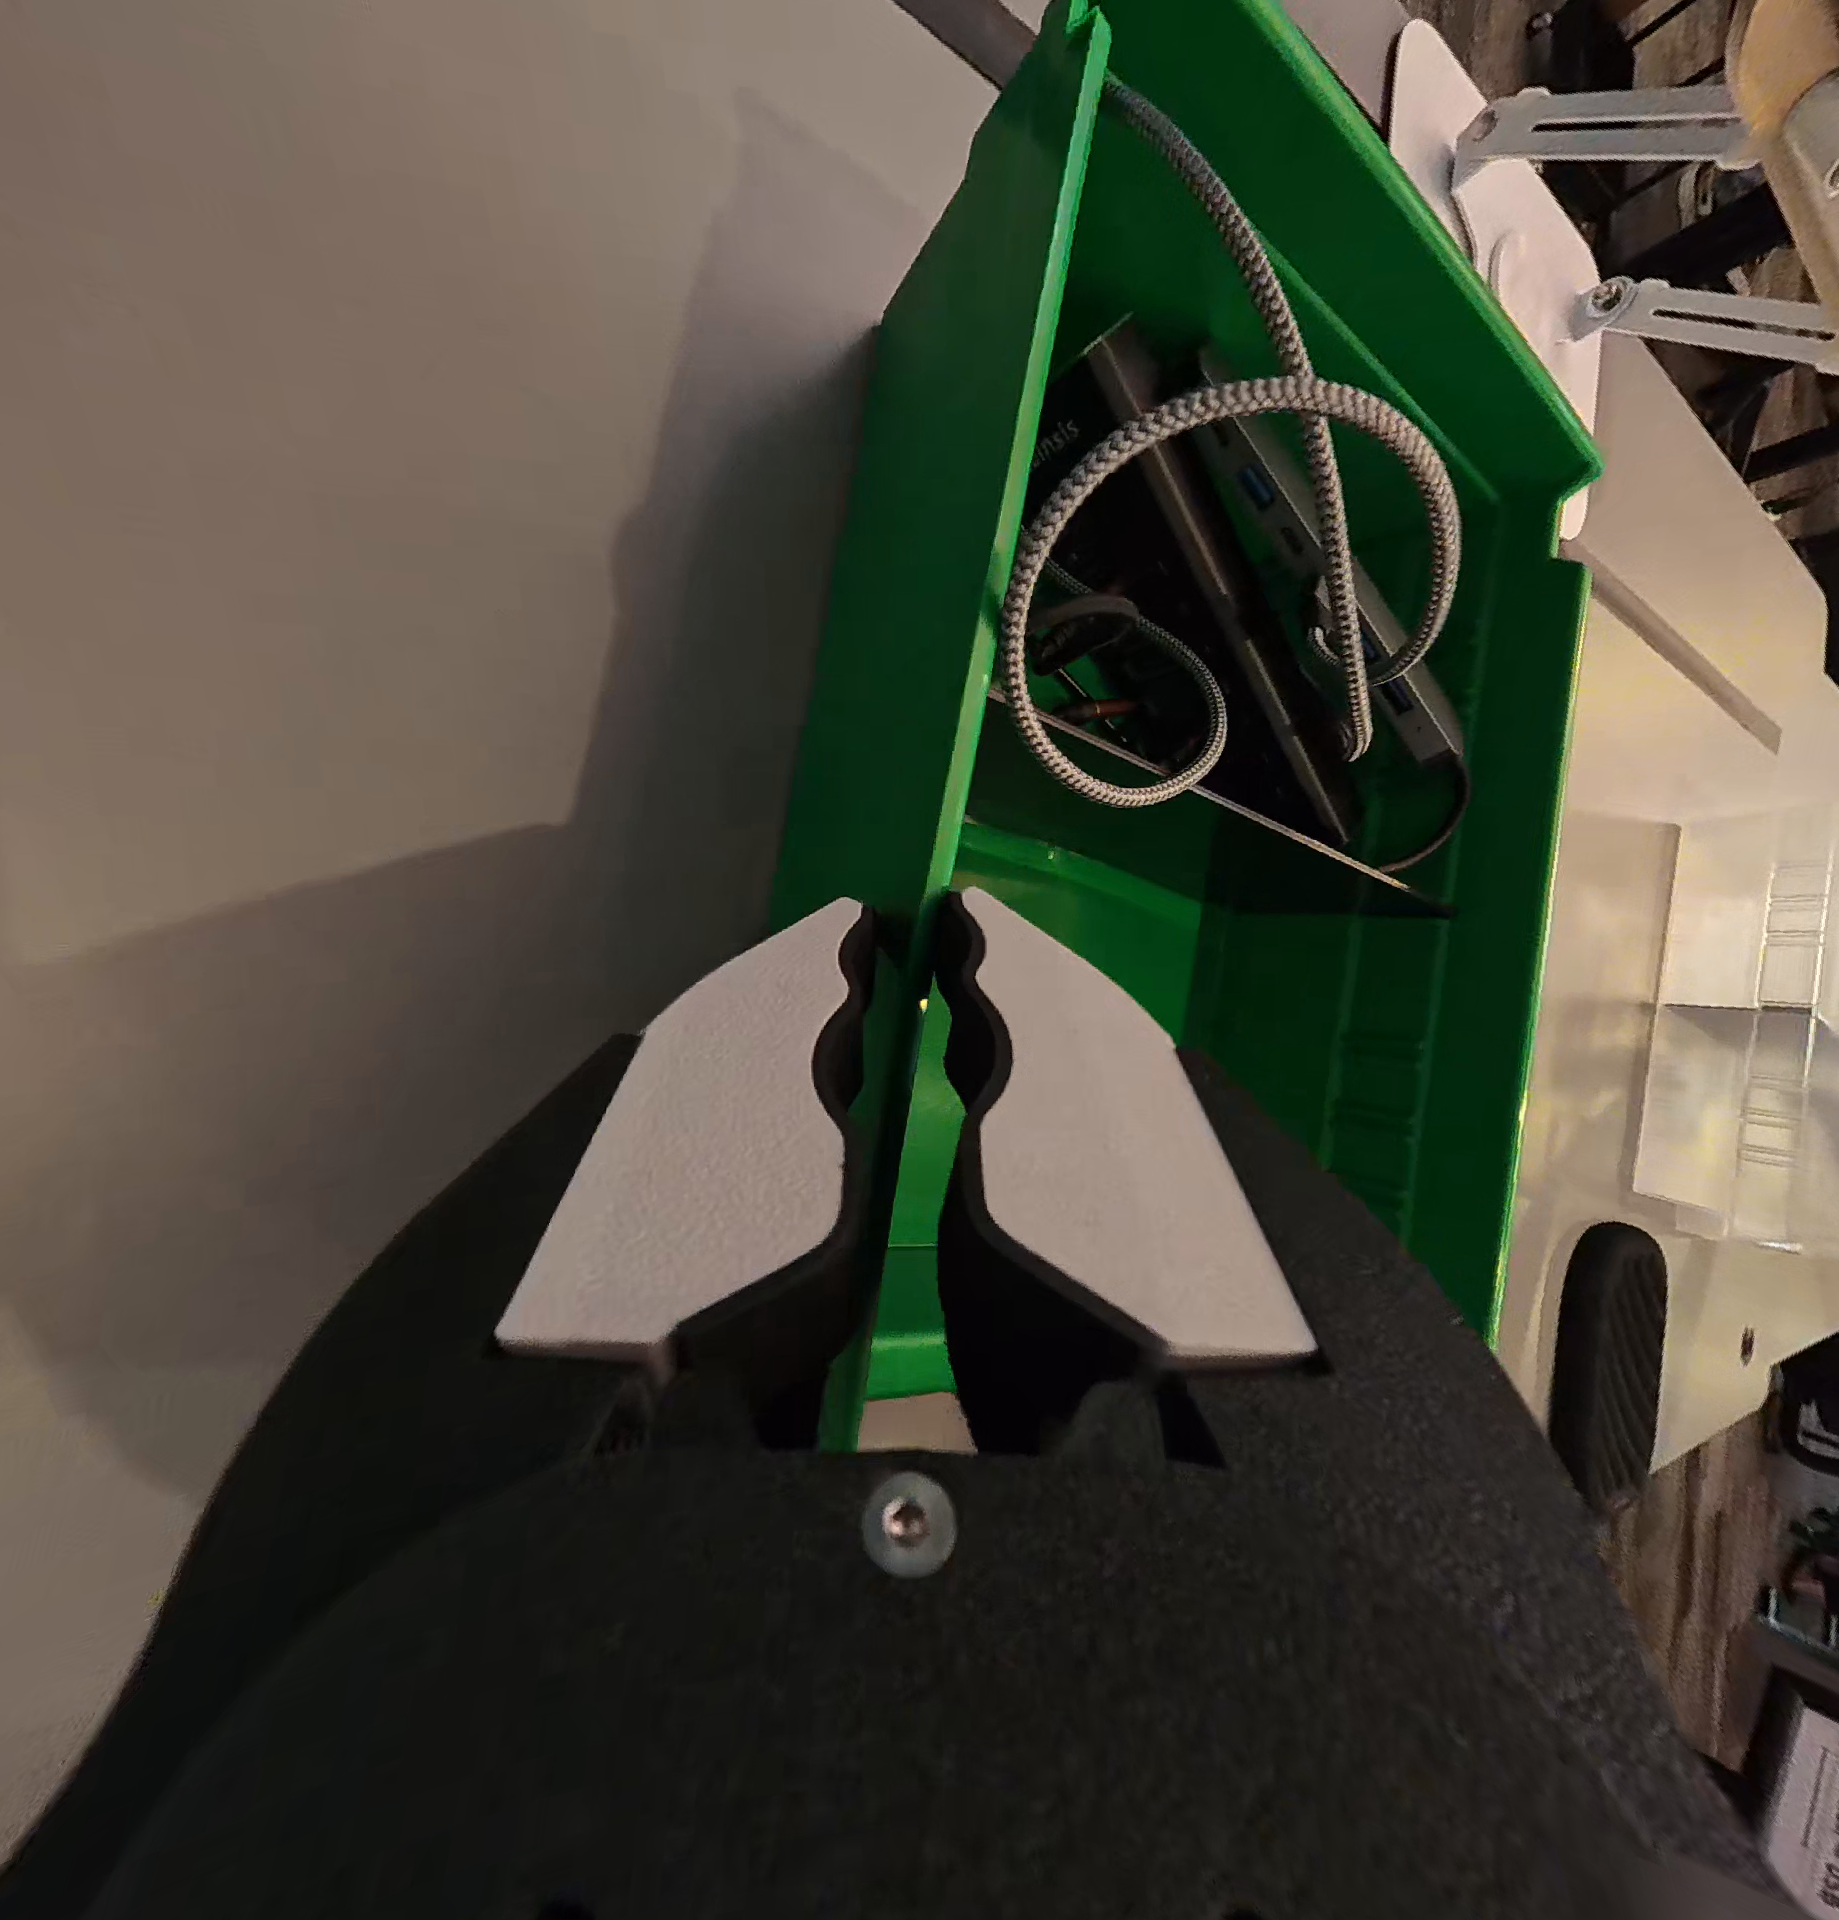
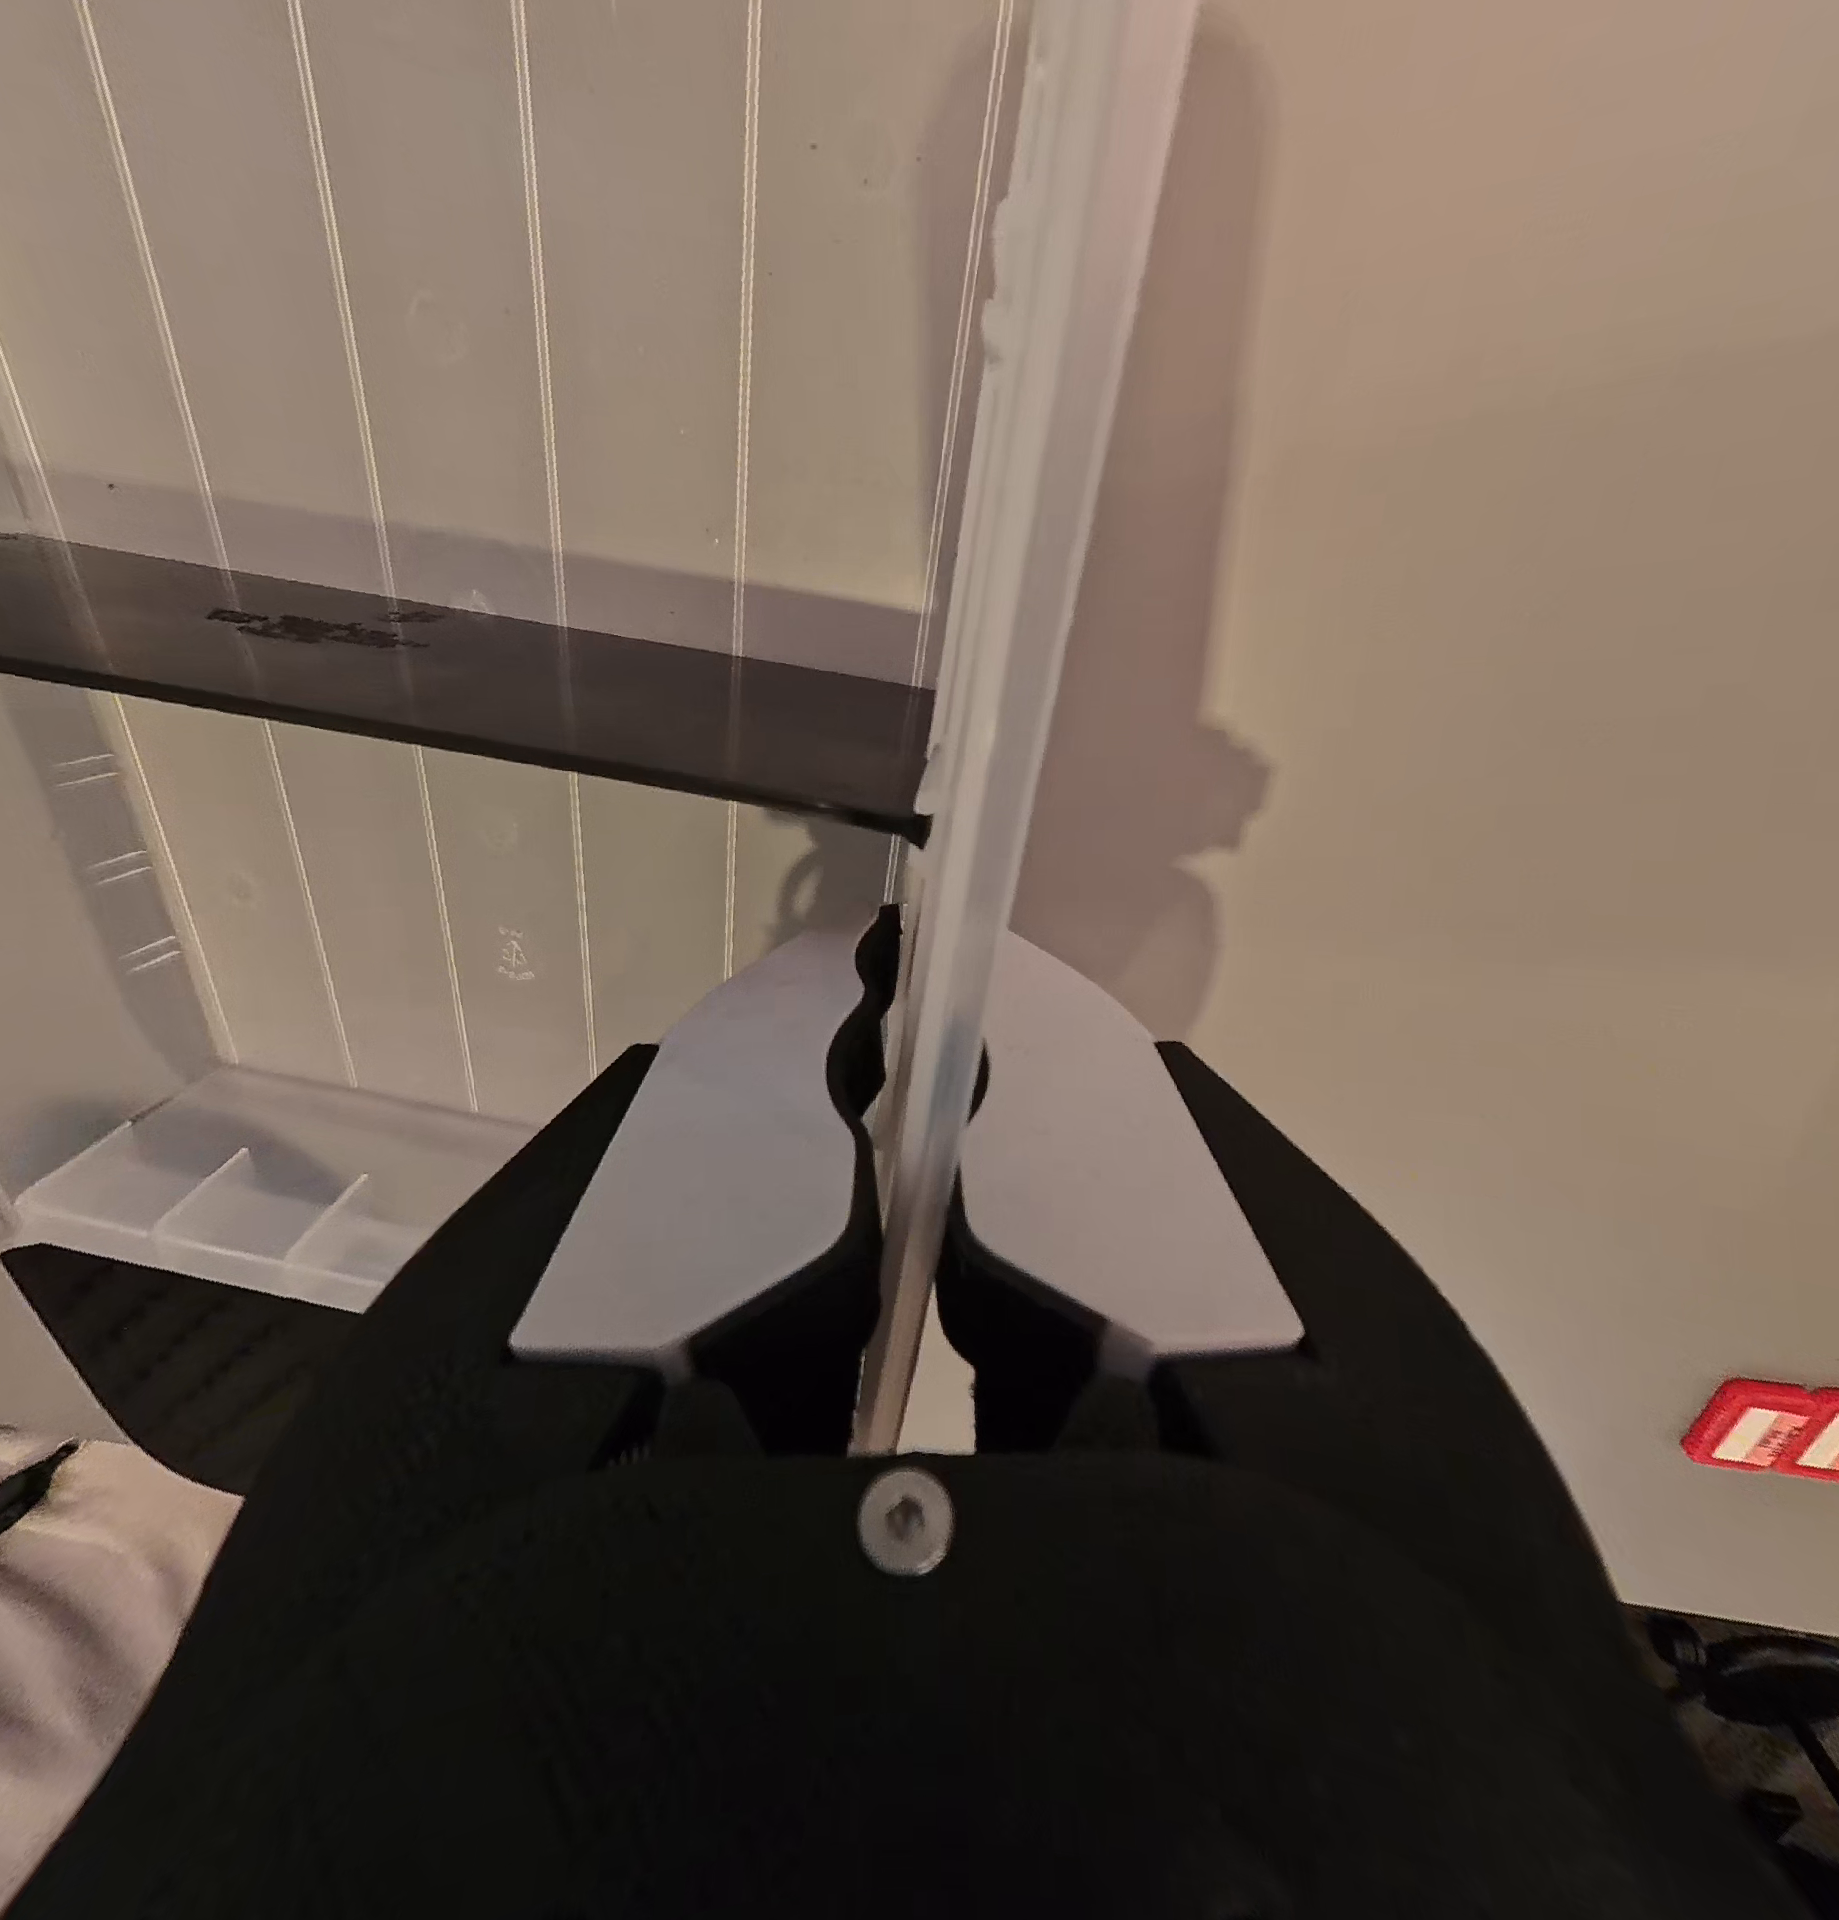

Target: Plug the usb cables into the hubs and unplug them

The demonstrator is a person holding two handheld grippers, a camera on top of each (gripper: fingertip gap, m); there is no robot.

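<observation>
The left gripper (image 1: pixel 920 914) is squeezing the near wall of a green bin (image 1: pixel 1434 436). Far inside, grey braided USB cables (image 1: pixel 1341 416) are lying looped over silver hubs (image 1: pixel 1299 488), well beyond its fingers. The right gripper (image 2: pixel 920 914) is clamping the wall of a clear plastic bin (image 2: pixel 1060 312), which a dark divider (image 2: pixel 458 675) is crossing. Red cards (image 2: pixel 1782 1439) are sitting near right.

White table (image 1: pixel 323 520); clear bin (image 2: pixel 479 364) with dark divider (image 2: pixel 427 686); red cards (image 2: pixel 1782 1439) near edge.
</observation>
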